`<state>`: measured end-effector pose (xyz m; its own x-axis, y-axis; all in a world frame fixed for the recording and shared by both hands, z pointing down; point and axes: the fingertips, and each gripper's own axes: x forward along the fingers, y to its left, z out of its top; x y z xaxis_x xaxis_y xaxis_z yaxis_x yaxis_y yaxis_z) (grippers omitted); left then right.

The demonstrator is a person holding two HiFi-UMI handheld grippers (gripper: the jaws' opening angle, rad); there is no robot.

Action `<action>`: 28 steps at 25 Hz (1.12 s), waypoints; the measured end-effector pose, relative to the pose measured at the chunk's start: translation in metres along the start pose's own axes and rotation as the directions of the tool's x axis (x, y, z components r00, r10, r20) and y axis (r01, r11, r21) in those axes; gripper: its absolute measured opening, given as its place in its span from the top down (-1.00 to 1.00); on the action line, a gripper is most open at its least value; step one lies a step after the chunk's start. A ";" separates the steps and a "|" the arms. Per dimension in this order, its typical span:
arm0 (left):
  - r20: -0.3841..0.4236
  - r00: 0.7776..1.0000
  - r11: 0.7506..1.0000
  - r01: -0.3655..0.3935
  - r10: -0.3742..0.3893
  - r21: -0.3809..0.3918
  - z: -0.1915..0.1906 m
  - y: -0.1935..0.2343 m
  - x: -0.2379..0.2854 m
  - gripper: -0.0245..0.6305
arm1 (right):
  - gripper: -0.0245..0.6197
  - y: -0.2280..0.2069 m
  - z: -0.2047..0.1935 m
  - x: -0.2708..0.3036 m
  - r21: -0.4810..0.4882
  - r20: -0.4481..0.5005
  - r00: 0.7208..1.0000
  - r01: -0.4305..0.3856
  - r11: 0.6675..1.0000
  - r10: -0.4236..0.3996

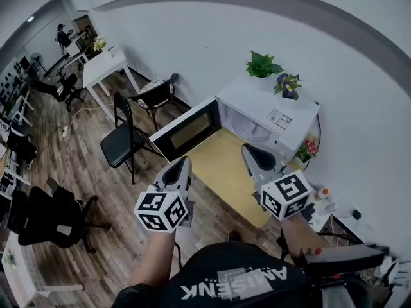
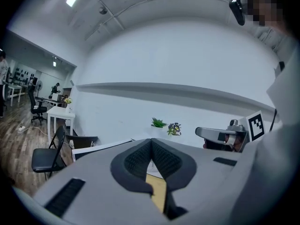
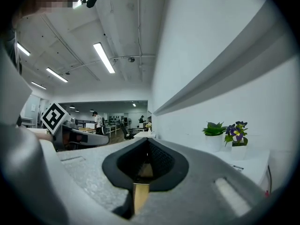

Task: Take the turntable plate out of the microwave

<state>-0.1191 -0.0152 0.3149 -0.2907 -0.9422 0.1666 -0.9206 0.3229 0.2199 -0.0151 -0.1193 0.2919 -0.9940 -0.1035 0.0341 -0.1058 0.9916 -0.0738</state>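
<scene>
A white microwave (image 1: pixel 282 111) stands on a yellow table (image 1: pixel 221 165) against the wall, its door (image 1: pixel 186 132) swung wide open to the left. Inside the cavity I can make out the pale glass turntable plate (image 1: pixel 249 131). My left gripper (image 1: pixel 184 163) hovers shut and empty over the table's near left edge, below the door. My right gripper (image 1: pixel 248 150) is also shut and empty, just in front of the cavity opening. In the left gripper view the pads (image 2: pixel 140 159) meet with nothing between them. The right gripper view shows the same closed pads (image 3: pixel 159 156).
Two potted plants (image 1: pixel 262 64) (image 1: pixel 288 84) sit on top of the microwave, and a red-flowered pot (image 1: pixel 307 150) stands at its right side. Black folding chairs (image 1: pixel 125 143) stand left of the table, an office chair (image 1: pixel 48 217) further left. A white table (image 1: pixel 103 66) stands at the wall beyond.
</scene>
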 end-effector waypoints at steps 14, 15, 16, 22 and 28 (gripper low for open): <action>-0.038 0.997 0.997 0.069 -0.068 0.031 0.011 0.003 0.082 0.92 | 0.91 -0.057 -0.008 0.034 0.037 -0.010 0.999 0.032 0.999 -0.031; -0.036 0.996 0.996 0.085 -0.084 0.033 0.012 0.004 0.088 0.92 | 0.91 -0.060 -0.008 0.037 0.034 -0.010 0.999 0.040 0.999 -0.040; -0.032 0.994 0.994 0.102 -0.101 0.036 0.014 0.005 0.094 0.92 | 0.91 -0.062 -0.009 0.040 0.033 -0.010 0.999 0.052 0.998 -0.051; -0.036 0.976 0.975 0.215 -0.214 0.055 0.024 0.023 0.129 0.92 | 0.91 -0.070 -0.014 0.060 -0.003 -0.027 0.989 0.147 0.989 -0.147; -0.051 0.940 0.936 0.340 -0.337 0.086 0.053 0.046 0.165 0.92 | 0.91 -0.080 -0.005 0.091 0.033 -0.005 0.963 0.269 0.963 -0.269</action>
<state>-0.2233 -0.1604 0.3021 0.0502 -0.9900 0.1320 -0.9834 -0.0259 0.1798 -0.0968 -0.2072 0.3060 -0.9288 -0.3661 0.0581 -0.3702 0.9241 -0.0945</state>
